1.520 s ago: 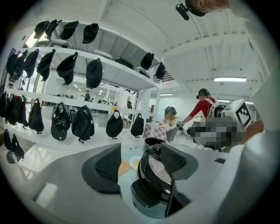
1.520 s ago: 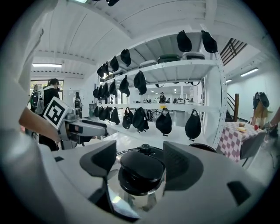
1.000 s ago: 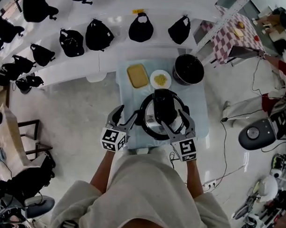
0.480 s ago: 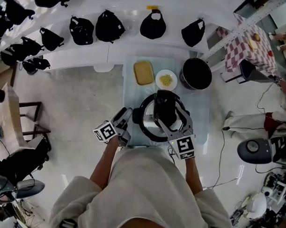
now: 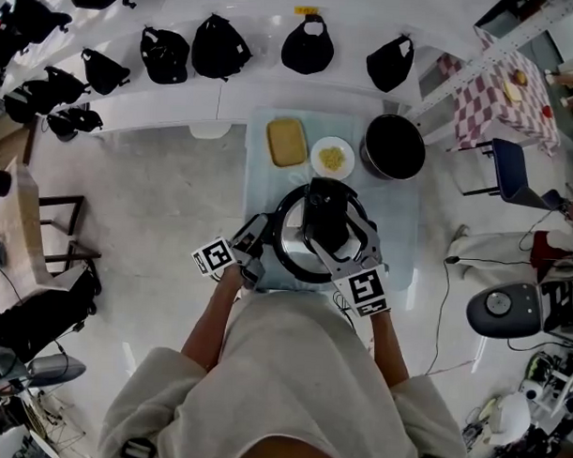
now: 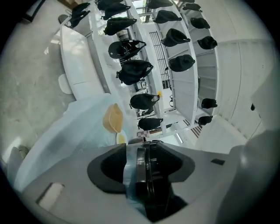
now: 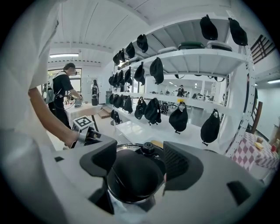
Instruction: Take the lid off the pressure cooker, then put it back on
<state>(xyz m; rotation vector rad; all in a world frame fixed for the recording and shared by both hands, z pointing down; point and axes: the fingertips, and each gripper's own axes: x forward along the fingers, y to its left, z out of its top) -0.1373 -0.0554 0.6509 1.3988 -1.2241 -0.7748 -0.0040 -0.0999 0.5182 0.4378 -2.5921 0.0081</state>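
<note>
My left gripper [image 5: 258, 236] sits at the left side of the pressure cooker [image 5: 291, 240], turned on its side. Its jaws are only a little apart, with a thin black edge [image 6: 146, 179] of the cooker standing between them. One pad lies close against that edge, while a pale sliver shows between the edge and the other pad, so I wouldn't call it a firm hold.

The cooker stands near the front of the table's pale blue cloth [image 5: 399, 218]. It has a dark outer ring and a shiny steel lid [image 5: 289, 223], which is on, with a broad black handle [image 5: 326, 213] running across the top.

My right gripper [image 5: 340, 246] comes in from the near right, jaws spread wide and pressed on either side of the rounded black end of that handle [image 7: 135, 175]. A small black knob [image 7: 148, 149] shows on the lid just beyond.

Behind the cooker lie a yellow board [image 5: 287, 142], a white plate [image 5: 332, 159] of yellow food and a black pot [image 5: 393, 147].
</note>
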